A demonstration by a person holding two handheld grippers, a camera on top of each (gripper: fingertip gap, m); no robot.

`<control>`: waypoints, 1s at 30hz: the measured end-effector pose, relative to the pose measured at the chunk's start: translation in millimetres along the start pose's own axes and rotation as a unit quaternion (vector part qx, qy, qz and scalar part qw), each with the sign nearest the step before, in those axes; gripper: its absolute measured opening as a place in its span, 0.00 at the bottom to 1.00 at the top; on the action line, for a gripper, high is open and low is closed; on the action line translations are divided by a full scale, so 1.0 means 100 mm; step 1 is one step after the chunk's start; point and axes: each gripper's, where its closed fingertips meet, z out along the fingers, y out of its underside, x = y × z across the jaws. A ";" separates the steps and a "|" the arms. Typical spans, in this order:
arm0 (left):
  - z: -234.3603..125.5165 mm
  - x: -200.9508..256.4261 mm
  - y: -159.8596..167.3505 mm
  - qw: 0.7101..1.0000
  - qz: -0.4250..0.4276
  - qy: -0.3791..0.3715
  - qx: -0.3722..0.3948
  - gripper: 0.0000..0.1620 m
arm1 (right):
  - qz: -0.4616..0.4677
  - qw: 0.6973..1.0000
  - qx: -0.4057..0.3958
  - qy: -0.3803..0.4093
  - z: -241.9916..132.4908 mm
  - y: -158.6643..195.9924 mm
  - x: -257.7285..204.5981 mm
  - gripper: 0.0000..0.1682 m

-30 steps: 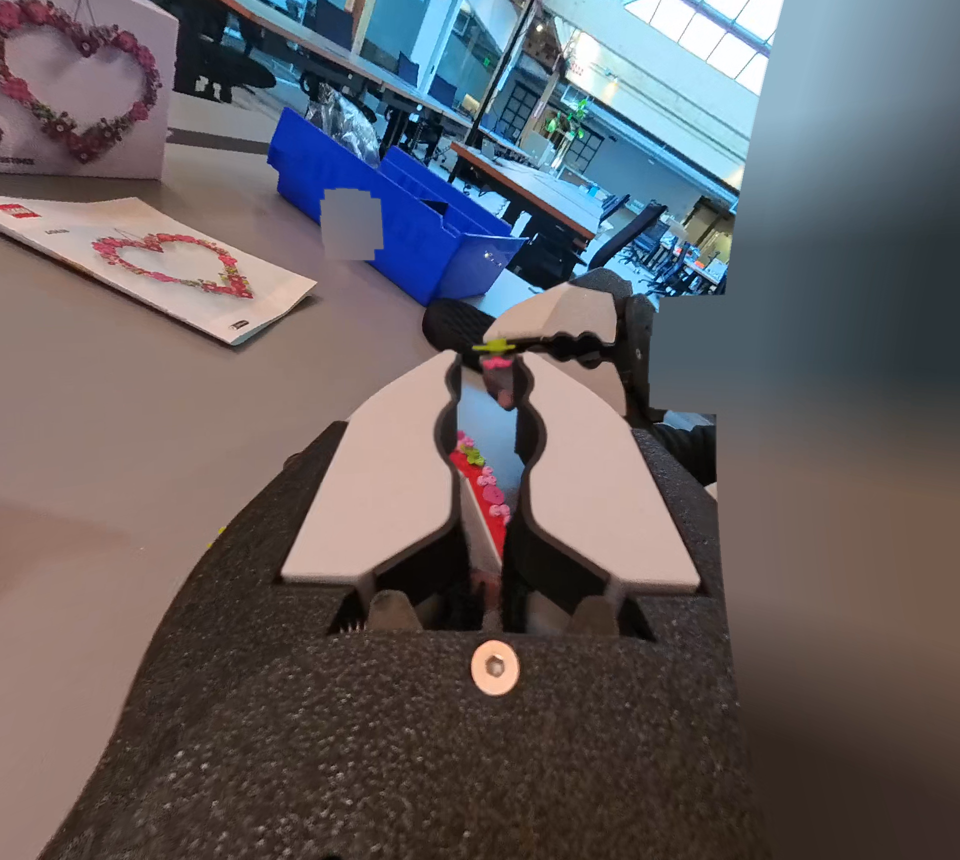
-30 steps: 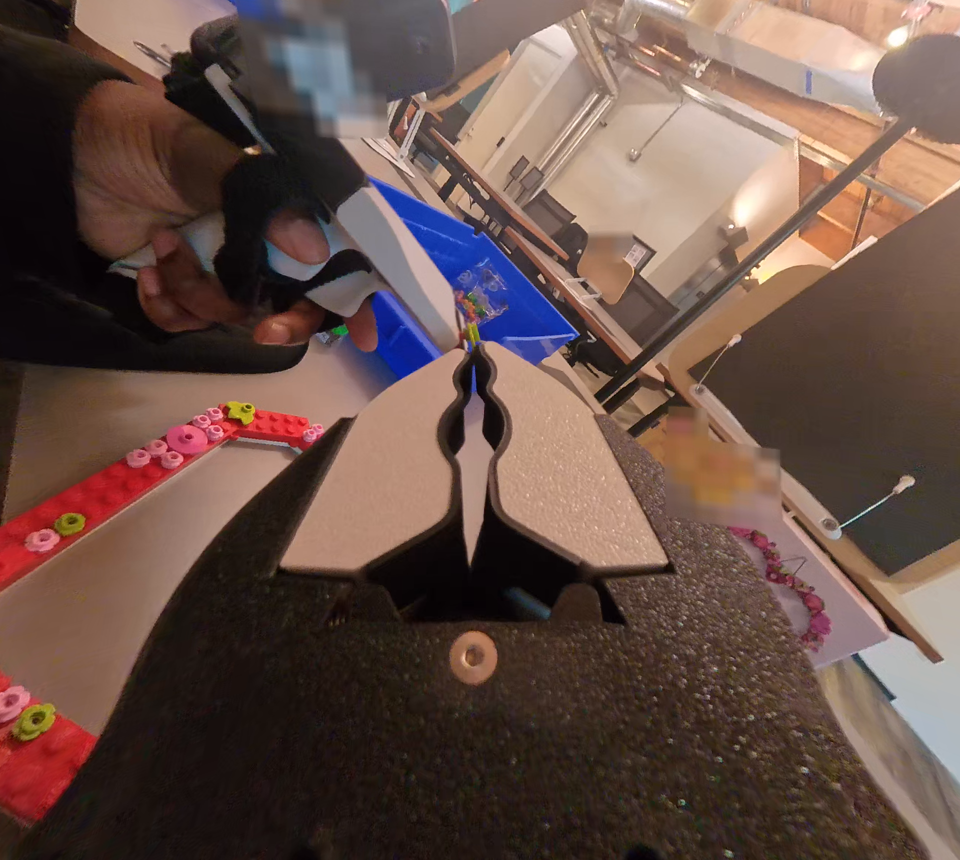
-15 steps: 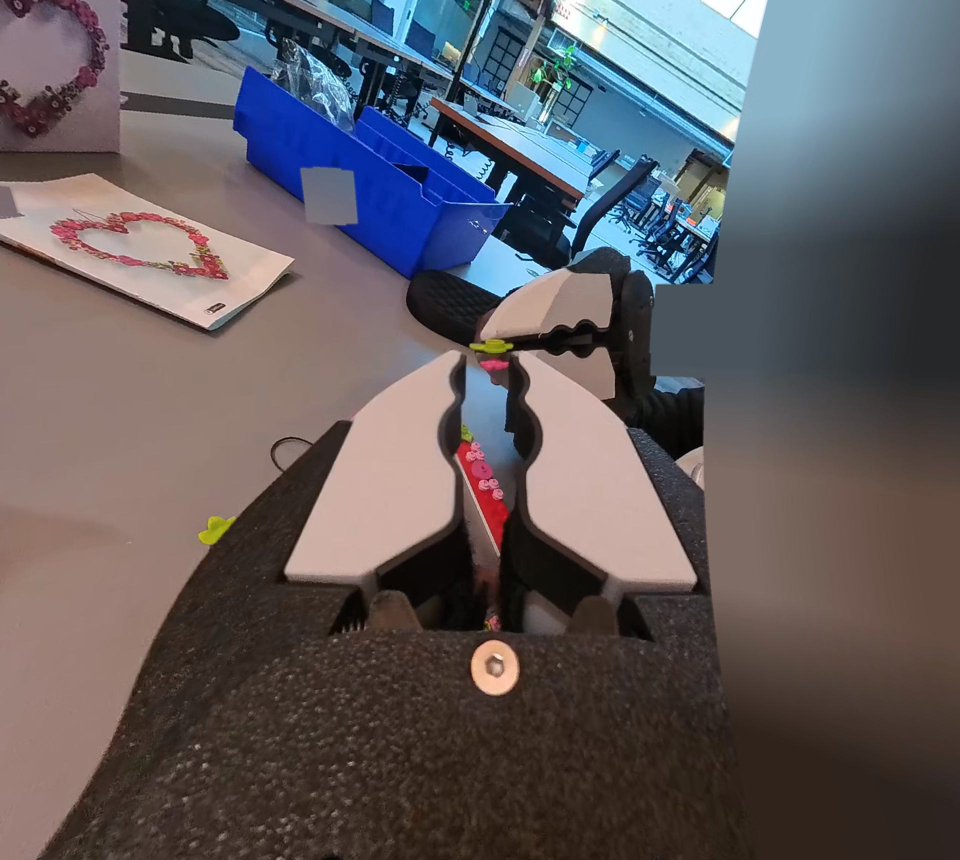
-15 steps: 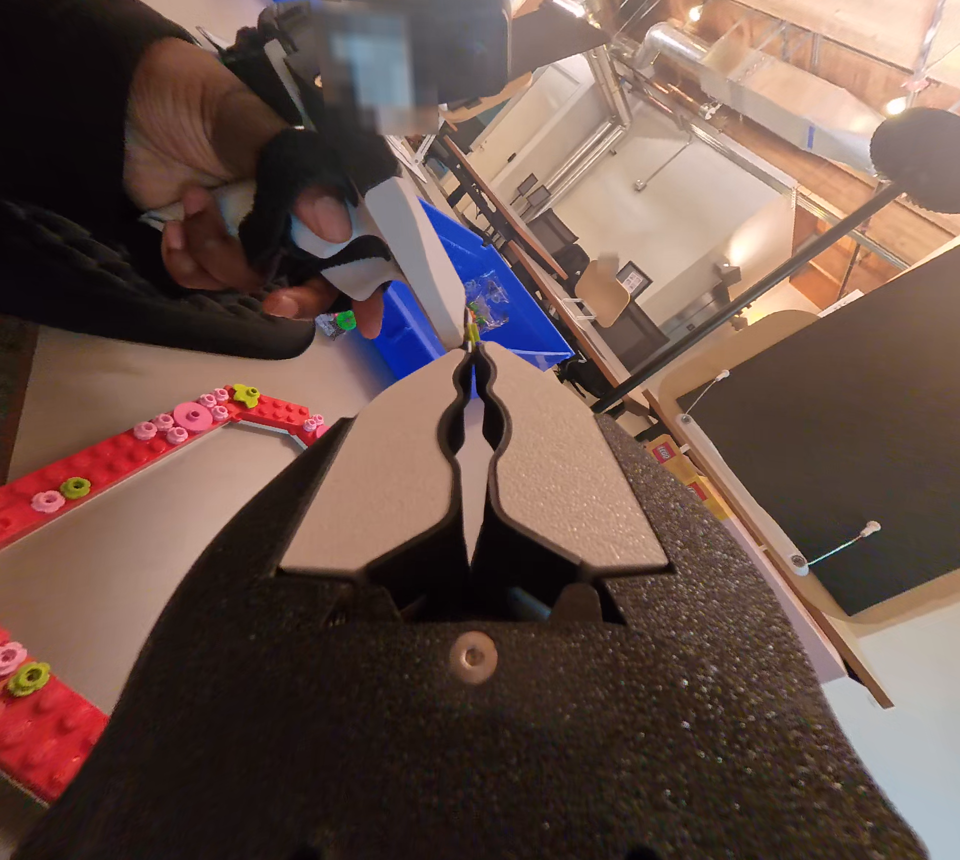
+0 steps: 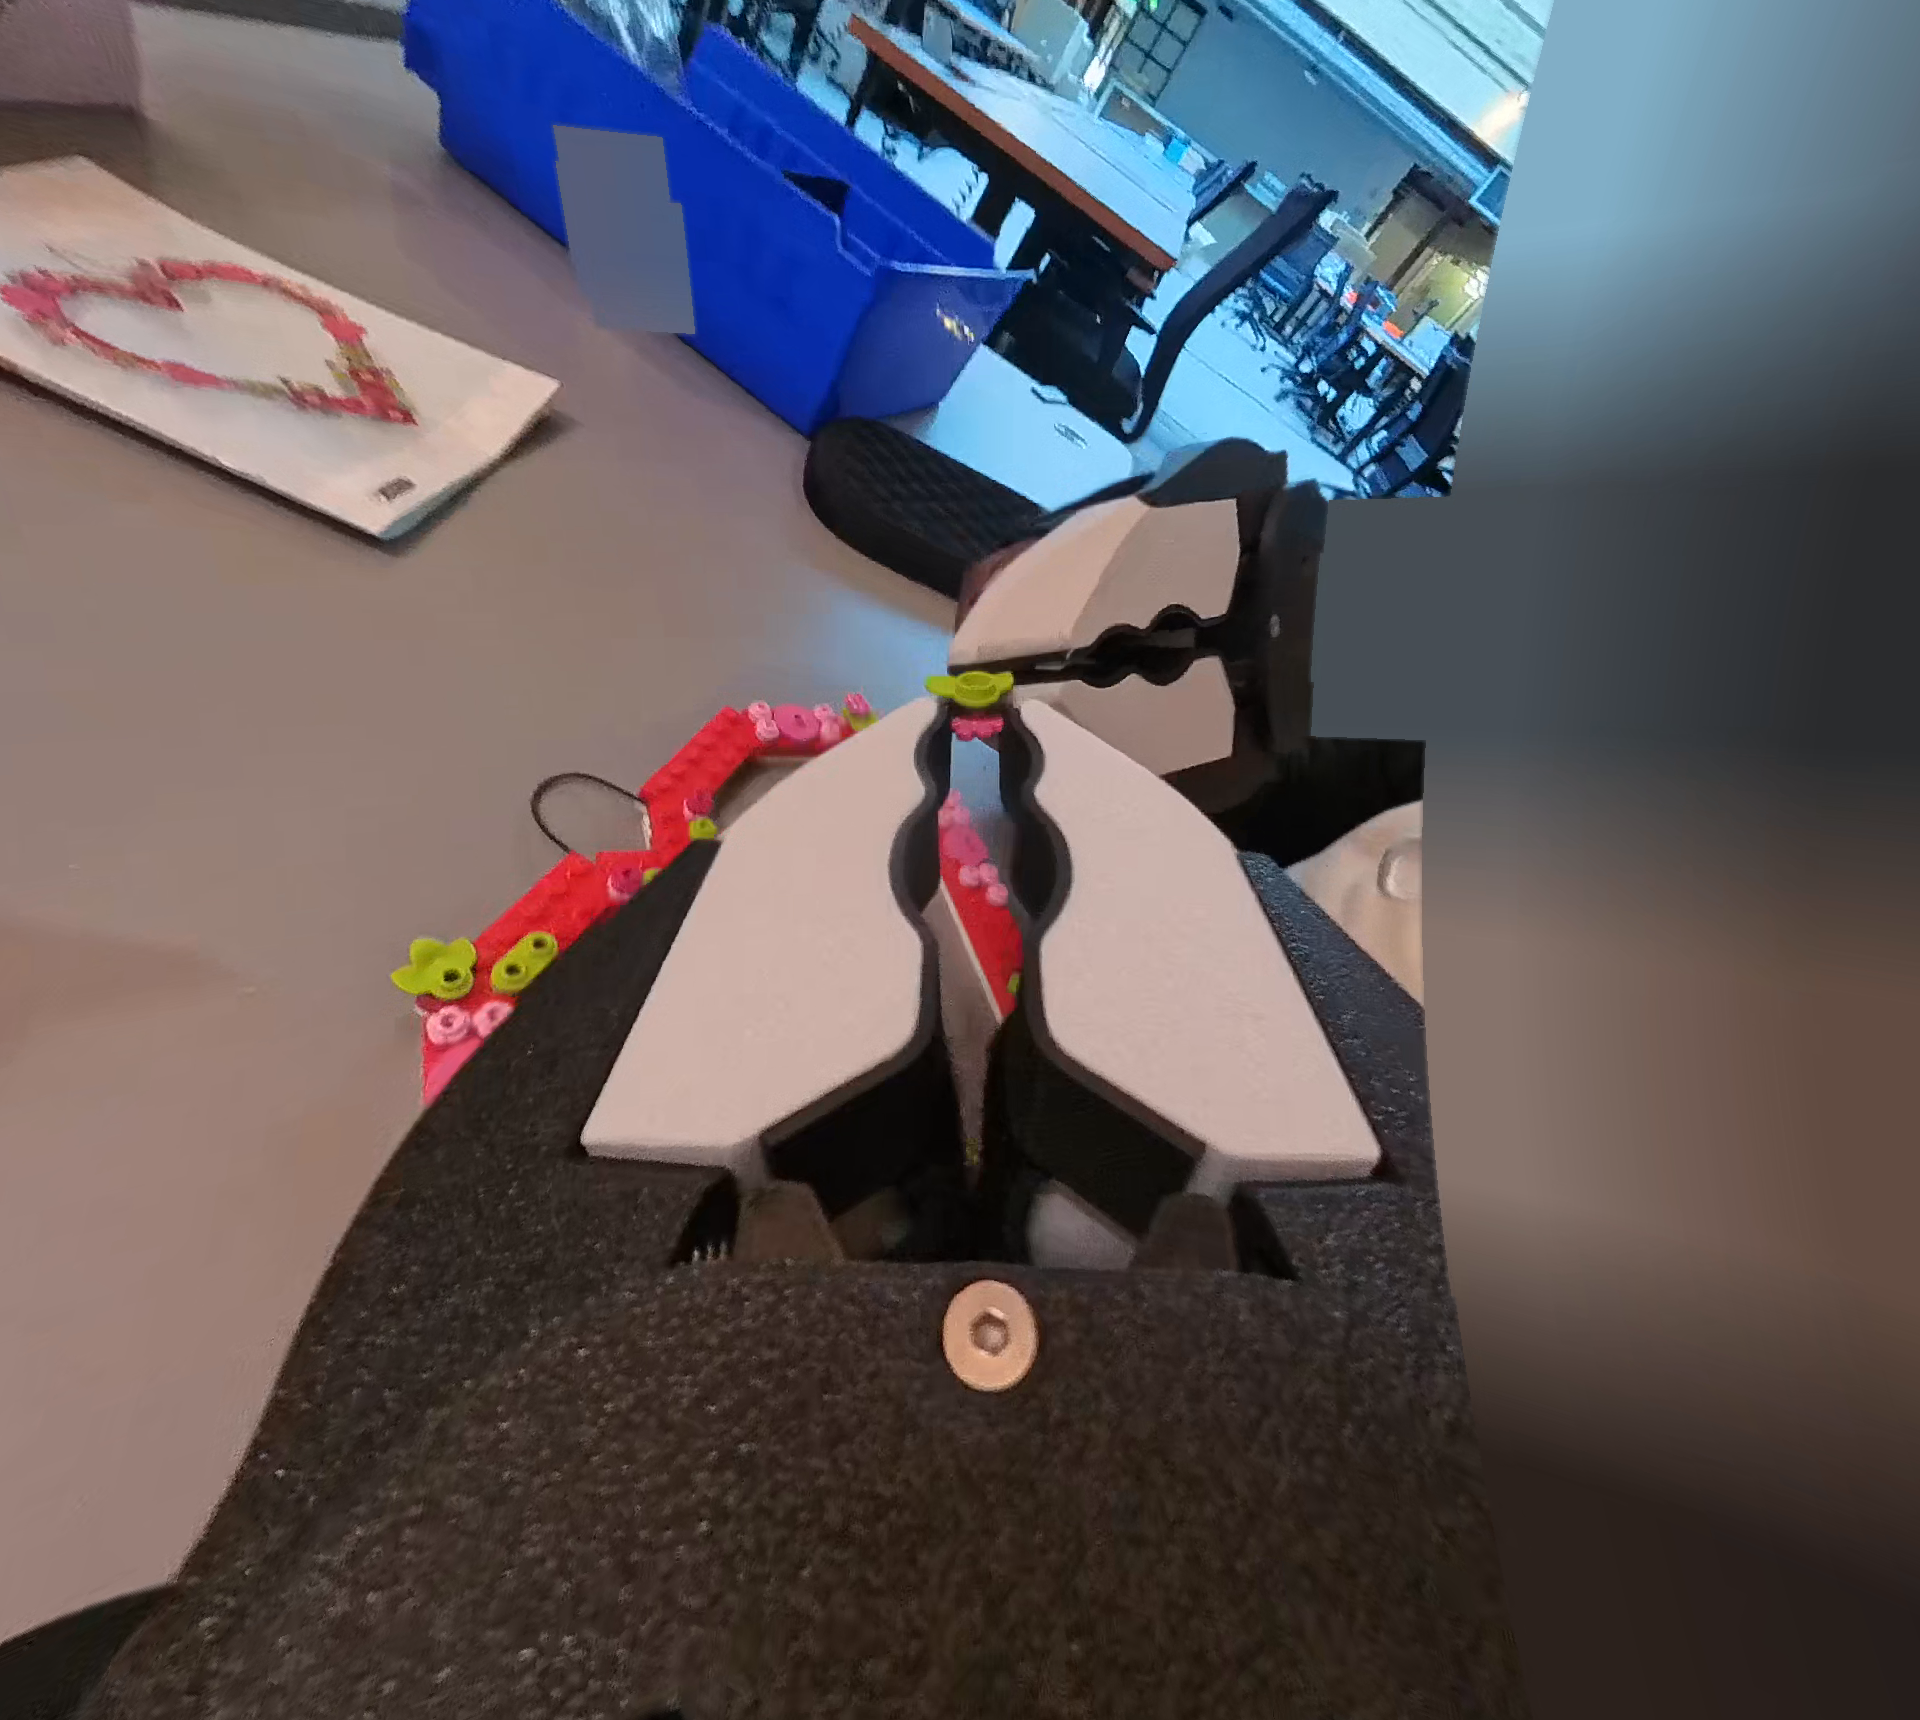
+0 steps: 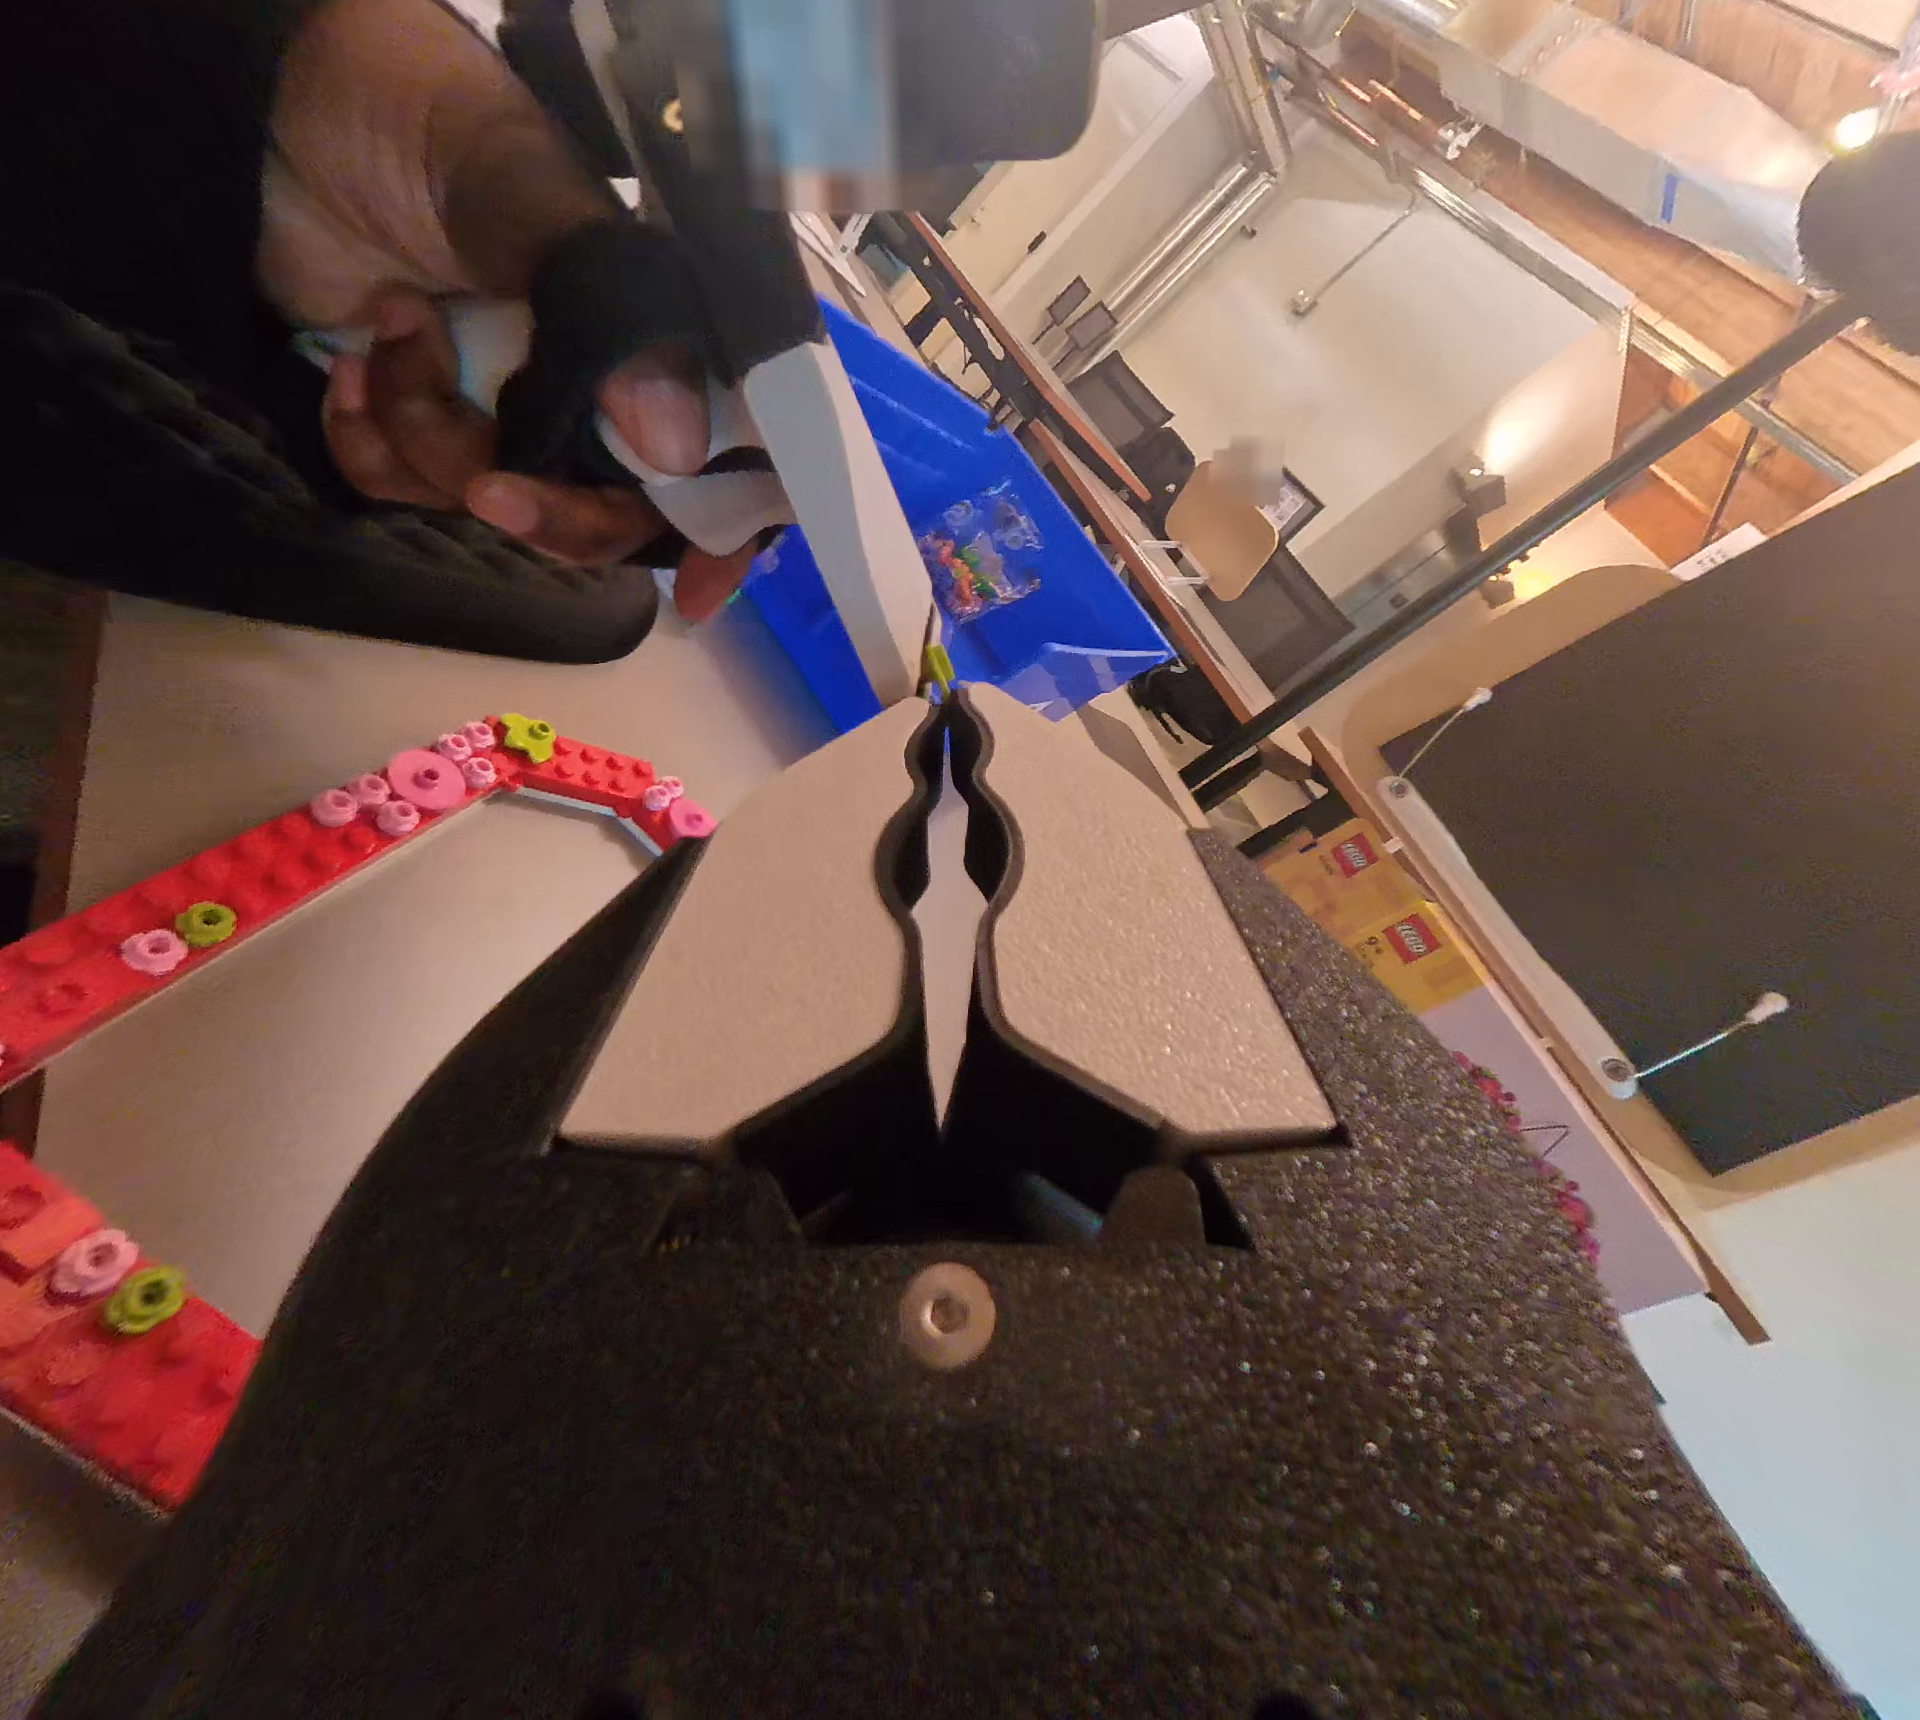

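We see the left hand-held gripper (image 5: 975,723) clamped on a pink flower piece (image 5: 975,727). The right hand-held gripper (image 6: 943,706) pinches a green flower piece (image 5: 970,686) directly above it. Both hover over the red heart frame (image 6: 312,849) on the table (image 5: 260,683).

Blue bin (image 5: 727,216) beside heart-printed booklet (image 5: 260,351) on grey table (image 5: 260,735)

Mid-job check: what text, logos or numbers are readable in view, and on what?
Yellow boxes: a red square logo on each; legible, but I don't transcribe writing.
Booklet: a small dark mark at its near corner, too blurred to read.
Blue bin: its label is masked over, so unreadable.
No other writing shows in either view.
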 end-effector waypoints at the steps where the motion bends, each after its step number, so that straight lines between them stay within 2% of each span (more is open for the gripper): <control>1: -0.01 -0.01 0.03 1.000 -0.001 0.002 -0.016 0.05 | 0.000 1.000 -0.001 -0.005 0.00 0.01 -0.03 0.01; 4: -0.01 -0.08 0.19 0.993 0.036 -0.040 -0.107 0.04 | -0.073 0.997 -0.014 -0.014 0.01 0.06 -0.11 0.01; 5: -0.05 -0.24 0.43 0.974 0.063 -0.092 -0.195 0.05 | -0.085 0.996 -0.009 0.021 0.00 0.02 -0.01 0.01; 6: -0.06 -0.35 0.60 0.957 0.086 -0.121 -0.250 0.06 | -0.067 0.997 0.007 0.028 -0.03 -0.05 0.11 0.00; 8: 0.04 -0.20 0.49 0.975 0.065 -0.076 -0.197 0.05 | 0.000 1.000 0.003 0.014 -0.04 -0.04 0.28 0.01; 10: -0.05 -0.20 0.19 0.980 0.100 -0.102 -0.135 0.05 | 0.051 0.998 -0.019 -0.016 -0.01 0.14 0.26 0.01; 13: -0.26 -0.17 -0.03 0.983 0.116 -0.114 -0.080 0.06 | 0.144 0.989 -0.002 -0.030 -0.04 0.21 0.31 0.01; 16: -0.83 -0.13 -0.45 0.972 0.151 -0.179 -0.010 0.06 | 0.128 0.991 0.000 -0.046 -0.06 0.18 0.28 0.01; 19: -1.55 -0.19 -0.86 0.947 0.170 -0.272 -0.006 0.06 | 0.083 0.995 -0.015 -0.060 -0.05 0.20 0.20 0.01; 22: -1.86 -0.47 -0.78 0.925 0.134 -0.322 -0.150 0.06 | 0.096 0.993 0.005 -0.070 -0.03 0.12 0.20 0.01; 23: -1.85 -0.55 -0.69 0.921 0.121 -0.308 -0.204 0.06 | 0.104 0.992 0.014 -0.071 -0.02 0.09 0.21 0.01; 27: -1.71 -0.92 -0.45 0.901 0.069 -0.266 -0.336 0.06 | 0.103 0.993 0.020 -0.062 -0.01 0.05 0.25 0.01; 30: -1.74 -1.20 -0.27 0.880 -0.013 -0.242 -0.407 0.06 | 0.092 0.994 0.021 -0.057 -0.05 0.02 0.27 0.01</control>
